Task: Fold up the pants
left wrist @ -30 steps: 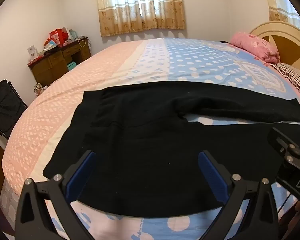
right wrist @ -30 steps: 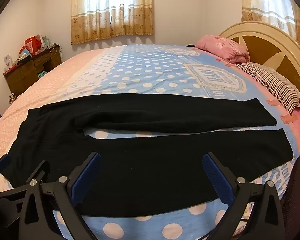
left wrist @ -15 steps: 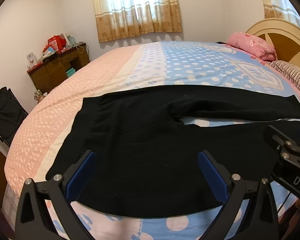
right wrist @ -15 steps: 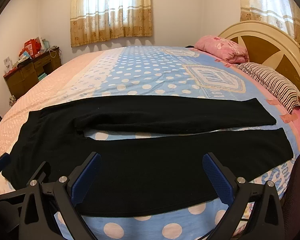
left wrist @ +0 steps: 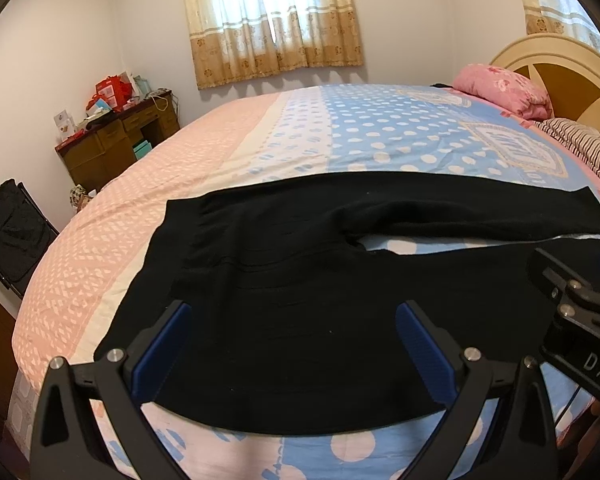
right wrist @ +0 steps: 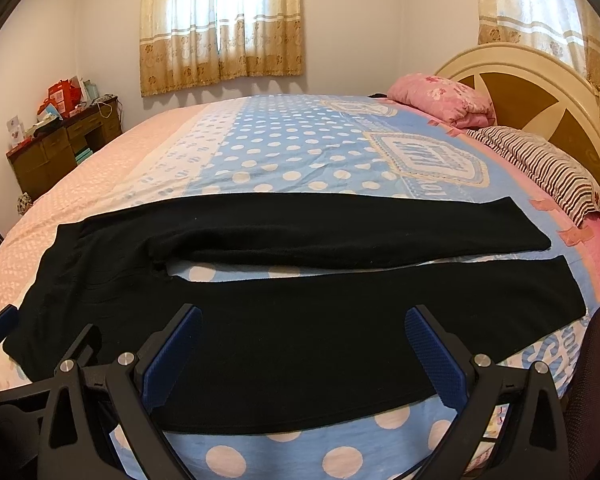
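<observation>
Right wrist view: black knit pants (right wrist: pixel 284 312) lie flat across polka-dot bed sheet (right wrist: pixel 300 152), legs apart. Left gripper (left wrist: pixel 292 344) & right gripper (right wrist: pixel 302 344) hover w/ jaws wide, empty. Risk: pinching sheet w/ fabric.

Your black pants (right wrist: pixel 260 320), spread flat across the bed (right wrist: pixel 300 152).

You can see them unfolded and lying crosswise near the bed's front edge, waistband to the left over the pink part of the cover, both legs running right toward the pillows. The legs lie side by side, parted by a narrow strip of dotted blue cover, the far leg slightly shorter.
</observation>
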